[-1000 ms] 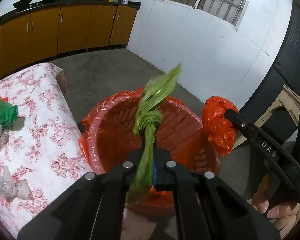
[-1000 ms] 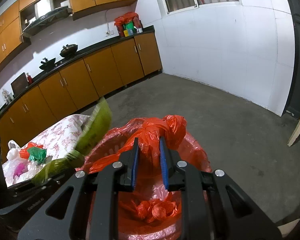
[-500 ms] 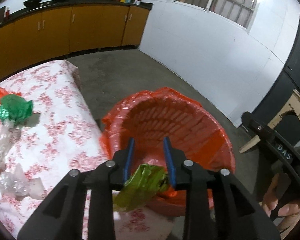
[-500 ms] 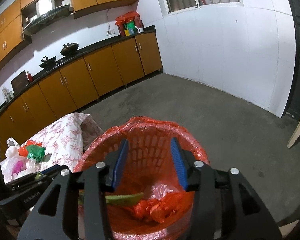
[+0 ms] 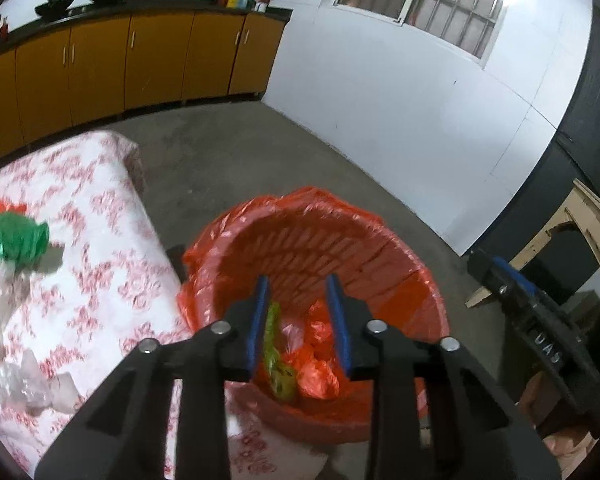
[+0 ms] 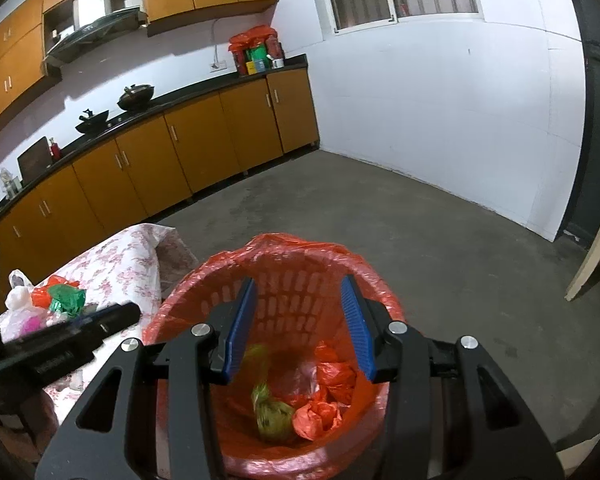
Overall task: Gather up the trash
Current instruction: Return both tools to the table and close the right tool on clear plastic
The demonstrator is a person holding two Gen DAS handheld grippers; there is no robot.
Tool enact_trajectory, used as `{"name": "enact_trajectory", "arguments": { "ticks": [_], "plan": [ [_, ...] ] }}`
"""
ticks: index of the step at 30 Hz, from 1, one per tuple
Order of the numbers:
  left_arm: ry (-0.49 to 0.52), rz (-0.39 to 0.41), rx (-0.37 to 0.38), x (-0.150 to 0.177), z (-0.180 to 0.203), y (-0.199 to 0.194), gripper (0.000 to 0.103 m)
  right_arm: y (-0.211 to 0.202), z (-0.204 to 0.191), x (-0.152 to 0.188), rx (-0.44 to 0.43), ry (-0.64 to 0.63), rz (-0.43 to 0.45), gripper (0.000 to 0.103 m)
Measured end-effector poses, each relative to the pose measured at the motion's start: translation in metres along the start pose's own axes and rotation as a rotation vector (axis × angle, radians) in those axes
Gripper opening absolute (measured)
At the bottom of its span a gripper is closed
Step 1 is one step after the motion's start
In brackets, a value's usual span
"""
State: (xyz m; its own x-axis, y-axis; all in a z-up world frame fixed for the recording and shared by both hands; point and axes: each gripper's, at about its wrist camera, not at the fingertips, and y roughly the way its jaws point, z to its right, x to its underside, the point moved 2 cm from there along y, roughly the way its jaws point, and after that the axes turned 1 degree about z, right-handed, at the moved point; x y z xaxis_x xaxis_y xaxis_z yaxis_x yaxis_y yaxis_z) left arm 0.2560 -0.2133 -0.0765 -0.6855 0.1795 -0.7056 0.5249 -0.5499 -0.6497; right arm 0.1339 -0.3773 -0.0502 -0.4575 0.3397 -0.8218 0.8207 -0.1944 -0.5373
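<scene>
Left wrist view: the left gripper [image 5: 299,312] is held above the red basket [image 5: 400,268], its blue-padded fingers [image 5: 259,320] spread apart with nothing between them. The basket is lined with a red plastic bag [image 5: 228,224] and stands on the concrete floor [image 5: 236,160] just beside the desk [image 5: 100,248], which is covered with a floral cloth. Inside the basket a knotted green bag [image 6: 272,416] is seen lying at the bottom, touching crumpled red bags [image 6: 332,392]. On the desk a green wrapper [image 5: 14,238] and what appear to be clear plastic scraps [image 5: 24,380], blurred, are left. From the right wrist view, the right gripper [image 6: 300,324] is likewise released and empty over the basket opening, with the left gripper visible at the left edge.
</scene>
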Motion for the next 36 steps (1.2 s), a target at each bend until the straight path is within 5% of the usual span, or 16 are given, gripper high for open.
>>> {"name": "enact_trajectory", "arguments": {
  "ticks": [6,13,22,31,36],
  "plan": [
    [-0.032,0.034,-0.036,-0.007,-0.012,-0.012,0.044,-0.004,0.004,-0.003,0.007,-0.007,0.012,0.045],
    [-0.037,0.144,-0.188,0.003,-0.055,-0.064,0.059,-0.004,-0.027,0.002,-0.061,-0.066,0.000,0.045],
    [-0.060,0.286,-0.587,0.041,-0.139,-0.152,0.080,0.001,-0.124,0.024,-0.256,-0.207,-0.033,0.045],
    [-0.219,0.307,-0.798,0.085,-0.225,-0.221,0.081,0.002,-0.226,0.053,-0.447,-0.343,-0.085,0.045],
    [-0.287,0.310,-0.834,0.106,-0.247,-0.247,0.081,0.002,-0.277,0.080,-0.517,-0.424,-0.134,0.045]
  ]
}}
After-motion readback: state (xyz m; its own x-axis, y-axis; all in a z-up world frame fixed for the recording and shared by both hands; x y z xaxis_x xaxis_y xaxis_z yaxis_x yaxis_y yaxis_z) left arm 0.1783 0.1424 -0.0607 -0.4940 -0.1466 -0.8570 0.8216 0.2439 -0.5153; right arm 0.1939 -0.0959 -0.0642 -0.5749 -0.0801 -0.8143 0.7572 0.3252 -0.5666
